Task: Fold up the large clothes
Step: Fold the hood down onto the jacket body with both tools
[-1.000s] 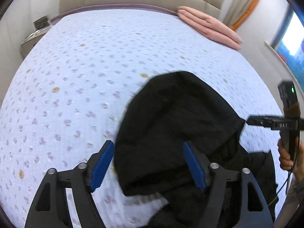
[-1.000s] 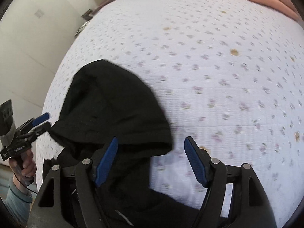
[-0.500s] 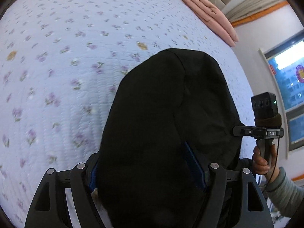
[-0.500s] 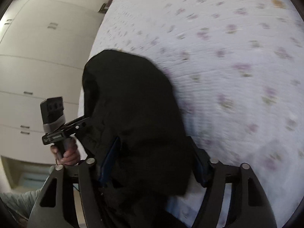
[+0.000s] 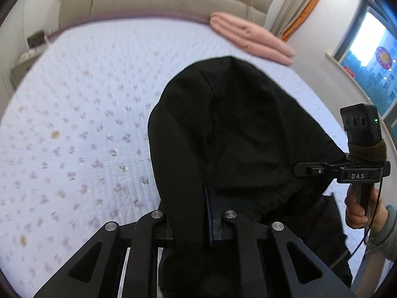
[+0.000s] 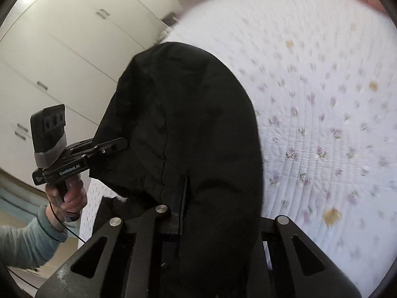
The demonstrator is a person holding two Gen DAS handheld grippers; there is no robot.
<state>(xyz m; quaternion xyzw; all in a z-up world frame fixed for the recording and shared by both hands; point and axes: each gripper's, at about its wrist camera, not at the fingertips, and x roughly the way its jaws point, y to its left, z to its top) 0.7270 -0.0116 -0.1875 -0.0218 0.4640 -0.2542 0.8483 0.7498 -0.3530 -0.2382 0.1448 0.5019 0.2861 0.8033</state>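
A large black garment (image 5: 238, 134) hangs stretched between my two grippers above the flowered bed sheet (image 5: 82, 114). My left gripper (image 5: 198, 213) is shut on one edge of the cloth, which drapes over its fingers. My right gripper (image 6: 198, 198) is shut on the other edge of the garment (image 6: 188, 114). The right gripper also shows in the left wrist view (image 5: 307, 170) at the right, pinching the cloth. The left gripper shows in the right wrist view (image 6: 116, 146) at the left, pinching the cloth too.
A folded pink blanket (image 5: 250, 37) lies at the bed's far right corner by the beige headboard (image 5: 161, 0). A nightstand (image 5: 27, 57) stands left of the bed, white wardrobes (image 6: 62, 49) beyond it, and a window (image 5: 367, 49) on the right wall.
Both grippers were open over the garment lying on the bed. They have closed on its edges and lifted it off the sheet.
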